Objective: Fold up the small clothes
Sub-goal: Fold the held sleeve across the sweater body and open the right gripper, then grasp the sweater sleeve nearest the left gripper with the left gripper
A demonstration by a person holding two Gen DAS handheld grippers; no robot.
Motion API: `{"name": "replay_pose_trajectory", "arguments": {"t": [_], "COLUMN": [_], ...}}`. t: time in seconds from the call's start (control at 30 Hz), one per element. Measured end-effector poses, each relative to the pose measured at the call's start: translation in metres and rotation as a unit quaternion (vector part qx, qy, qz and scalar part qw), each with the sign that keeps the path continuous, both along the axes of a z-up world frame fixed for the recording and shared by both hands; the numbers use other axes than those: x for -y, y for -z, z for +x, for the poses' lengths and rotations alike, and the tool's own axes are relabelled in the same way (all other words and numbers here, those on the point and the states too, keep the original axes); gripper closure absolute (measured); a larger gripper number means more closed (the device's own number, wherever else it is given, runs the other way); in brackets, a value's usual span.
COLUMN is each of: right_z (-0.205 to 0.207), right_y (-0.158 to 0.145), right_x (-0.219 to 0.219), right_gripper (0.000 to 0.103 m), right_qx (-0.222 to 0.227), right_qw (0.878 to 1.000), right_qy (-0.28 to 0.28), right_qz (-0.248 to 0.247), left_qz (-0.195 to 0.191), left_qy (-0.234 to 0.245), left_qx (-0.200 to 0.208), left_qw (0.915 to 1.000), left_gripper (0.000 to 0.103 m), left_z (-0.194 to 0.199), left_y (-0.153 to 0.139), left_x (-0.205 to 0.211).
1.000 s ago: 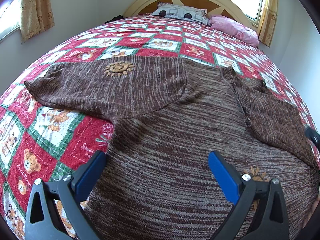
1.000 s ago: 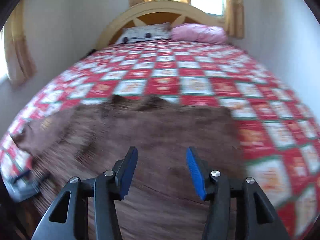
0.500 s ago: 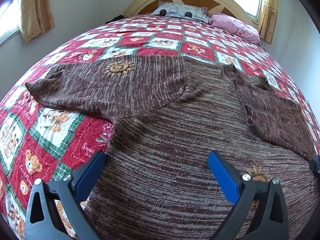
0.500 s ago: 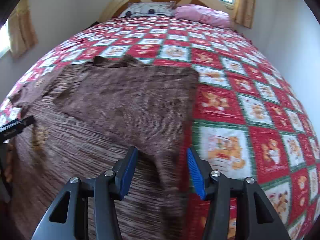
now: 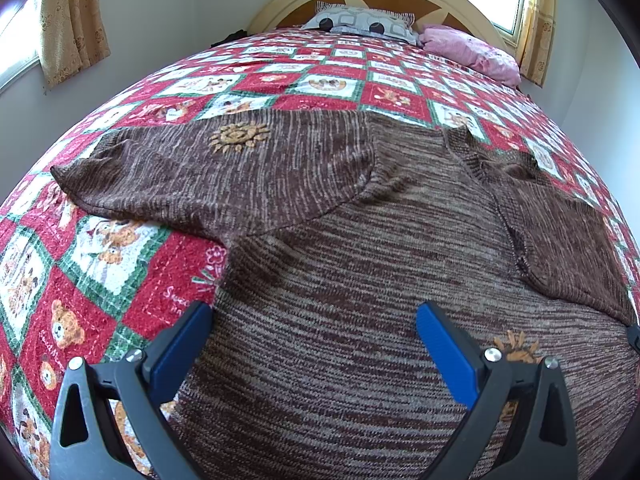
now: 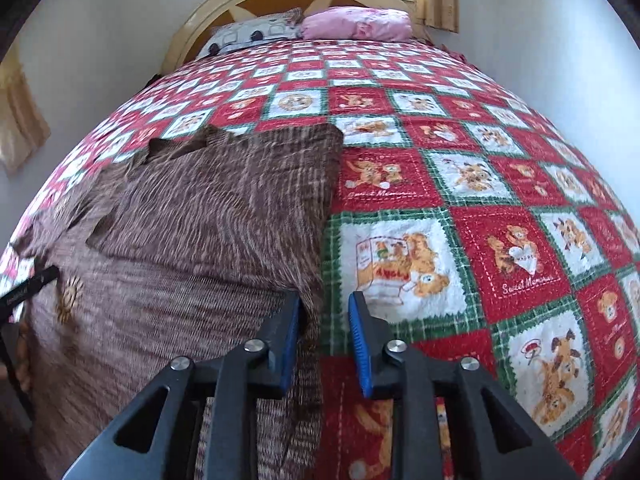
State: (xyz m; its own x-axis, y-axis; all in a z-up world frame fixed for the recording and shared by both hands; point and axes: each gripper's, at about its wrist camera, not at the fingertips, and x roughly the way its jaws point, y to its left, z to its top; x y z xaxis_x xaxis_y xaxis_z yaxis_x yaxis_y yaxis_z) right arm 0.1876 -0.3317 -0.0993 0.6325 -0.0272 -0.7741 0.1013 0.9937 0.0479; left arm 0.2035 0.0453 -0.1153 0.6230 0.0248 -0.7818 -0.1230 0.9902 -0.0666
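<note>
Brown marled sweater lies flat on the bed, one sleeve folded in, left claw gaping above it, right claw just narrowing around its edge.

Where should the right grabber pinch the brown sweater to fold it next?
Probably the brown sweater edge right beside the right gripper, where the cloth meets the quilt. That side edge runs straight between the blue pads, which have just been closing with the edge between them, a gap still showing. Come in from the quilt side, low, so one finger slides under the thin knit.
</note>
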Motion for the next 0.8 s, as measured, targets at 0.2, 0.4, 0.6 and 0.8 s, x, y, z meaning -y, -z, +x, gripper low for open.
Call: {"name": "replay_pose_trajectory", "arguments": {"t": [0.2,0.4,0.6,0.8], "right_z": [-0.012,0.07,0.138,0.134], "right_y": [-0.038,-0.042,0.015,0.013], "right_x": [0.003,-0.013,-0.012,0.0], "right_gripper": [0.066,0.079,0.084,0.081], "right_qx": [0.049,0.068,0.003,0.023], "right_qw": [0.998,0.997,0.997,0.996], "right_qy": [0.031,0.038,0.076,0.086], "right_qz": [-0.01,-0.003,-0.025,0.003], "left_qz": [0.002,0.003,0.003,0.007], "left_qy": [0.0,0.0,0.0,0.0], "left_qx": [-0.001,-0.001,-0.001,-0.004], "left_qw": [1.0,1.0,1.0,1.0], "left_gripper": [0.0,0.0,0.0,0.0], "left_z": [0.001,0.001,0.001,0.003], "left_y": [0.0,0.0,0.001,0.002], "left_x": [0.0,0.0,-0.001,-0.001]}}
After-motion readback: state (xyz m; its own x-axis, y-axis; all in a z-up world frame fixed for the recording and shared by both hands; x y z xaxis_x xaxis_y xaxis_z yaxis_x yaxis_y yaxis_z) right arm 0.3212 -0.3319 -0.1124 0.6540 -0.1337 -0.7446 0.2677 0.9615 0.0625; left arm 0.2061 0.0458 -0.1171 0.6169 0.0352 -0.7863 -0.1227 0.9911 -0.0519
